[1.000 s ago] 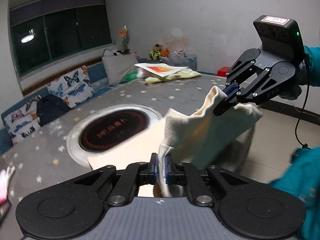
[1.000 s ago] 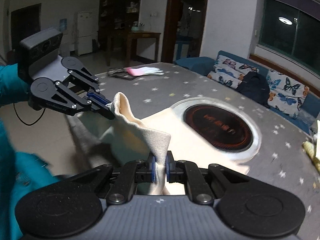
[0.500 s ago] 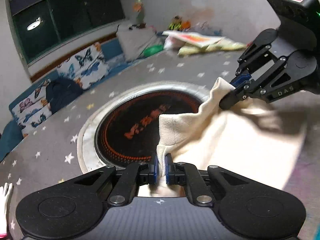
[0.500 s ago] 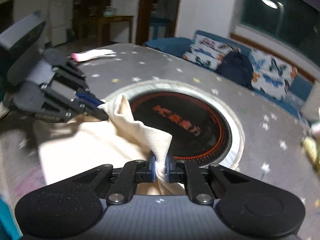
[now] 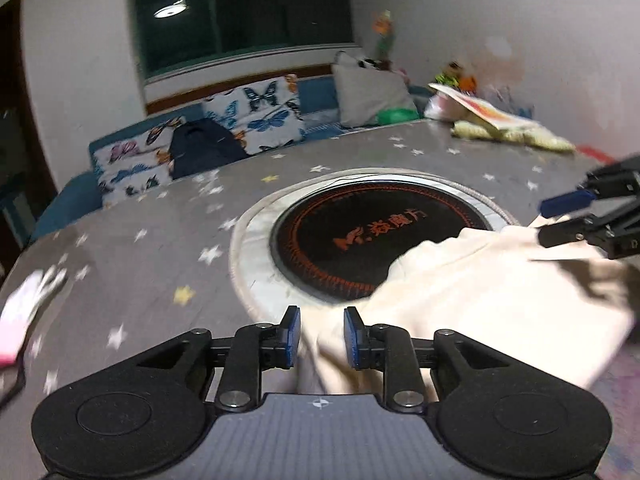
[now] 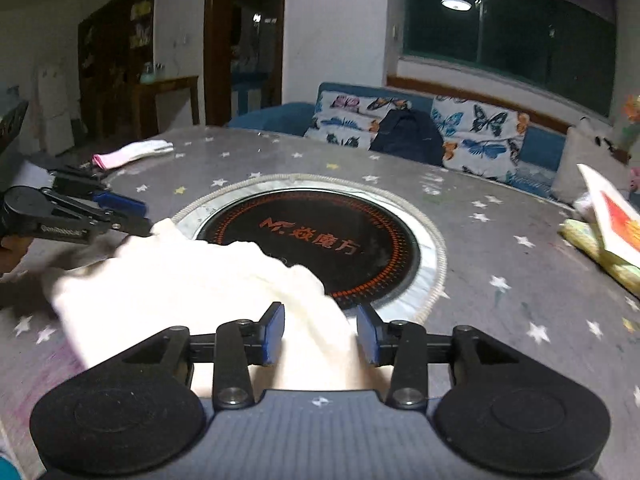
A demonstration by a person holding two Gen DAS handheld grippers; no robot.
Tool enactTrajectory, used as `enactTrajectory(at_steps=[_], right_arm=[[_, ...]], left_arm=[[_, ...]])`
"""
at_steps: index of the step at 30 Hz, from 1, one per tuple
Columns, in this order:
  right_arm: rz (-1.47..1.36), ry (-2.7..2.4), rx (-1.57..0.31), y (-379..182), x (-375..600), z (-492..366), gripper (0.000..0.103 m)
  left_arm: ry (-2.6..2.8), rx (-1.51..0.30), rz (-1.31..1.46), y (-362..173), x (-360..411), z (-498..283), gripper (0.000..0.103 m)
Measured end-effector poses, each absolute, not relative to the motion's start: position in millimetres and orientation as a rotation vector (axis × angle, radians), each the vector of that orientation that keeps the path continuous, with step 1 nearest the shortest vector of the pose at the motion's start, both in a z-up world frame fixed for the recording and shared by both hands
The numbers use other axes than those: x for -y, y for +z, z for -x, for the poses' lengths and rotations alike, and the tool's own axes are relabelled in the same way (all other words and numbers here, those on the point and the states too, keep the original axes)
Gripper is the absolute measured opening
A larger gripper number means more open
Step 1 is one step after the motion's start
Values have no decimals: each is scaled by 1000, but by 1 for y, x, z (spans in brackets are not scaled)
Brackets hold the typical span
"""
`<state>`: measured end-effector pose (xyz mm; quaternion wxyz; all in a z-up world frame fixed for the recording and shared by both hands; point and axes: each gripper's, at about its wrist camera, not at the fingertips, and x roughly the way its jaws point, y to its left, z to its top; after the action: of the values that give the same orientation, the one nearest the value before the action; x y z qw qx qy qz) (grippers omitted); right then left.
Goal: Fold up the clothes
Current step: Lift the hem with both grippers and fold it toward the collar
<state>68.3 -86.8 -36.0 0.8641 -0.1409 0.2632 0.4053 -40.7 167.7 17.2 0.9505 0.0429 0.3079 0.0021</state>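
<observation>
Soft cream garment [image 5: 472, 292] lies rumpled on the table — each hand-held gripper [image 5: 318, 338] [image 6: 320, 334] spread, gripping nothing.

A blue sofa [image 6: 540, 146] with butterfly cushions [image 5: 260, 114] stood under a dark window [image 6: 508, 36] reflecting a ceiling lamp [image 6: 456, 4]; walls were white.

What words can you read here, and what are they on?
"MF.焱魔方": orange letters on the black round hob set in the table; the first letters are stylised, so I'm unsure.
Small print on the left gripper arm: too blurred to read.
Nothing else is readable.
</observation>
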Motion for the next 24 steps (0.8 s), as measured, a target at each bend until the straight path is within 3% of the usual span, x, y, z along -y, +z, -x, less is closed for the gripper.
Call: enactTrajectory(at_steps=[6,19,21,22,24], right_arm=[[280,848,-565,-43,103,-42,50],[218,838,-577,-54,99,-35,55],[223,840,-567,-54,97,-33,55],[229,841,-565,-54,96,-33,55],[249,840,-558,-56,94,-31,58]], left_arm=[[-3,-664,7,19,-170,63,28],[0,-681,94,14,-169,38,27],[-7,-674,97,13,-170,38,20],[-9,-664,84,14,-168,38,9],[1,-637,48,18,-165,39,6]])
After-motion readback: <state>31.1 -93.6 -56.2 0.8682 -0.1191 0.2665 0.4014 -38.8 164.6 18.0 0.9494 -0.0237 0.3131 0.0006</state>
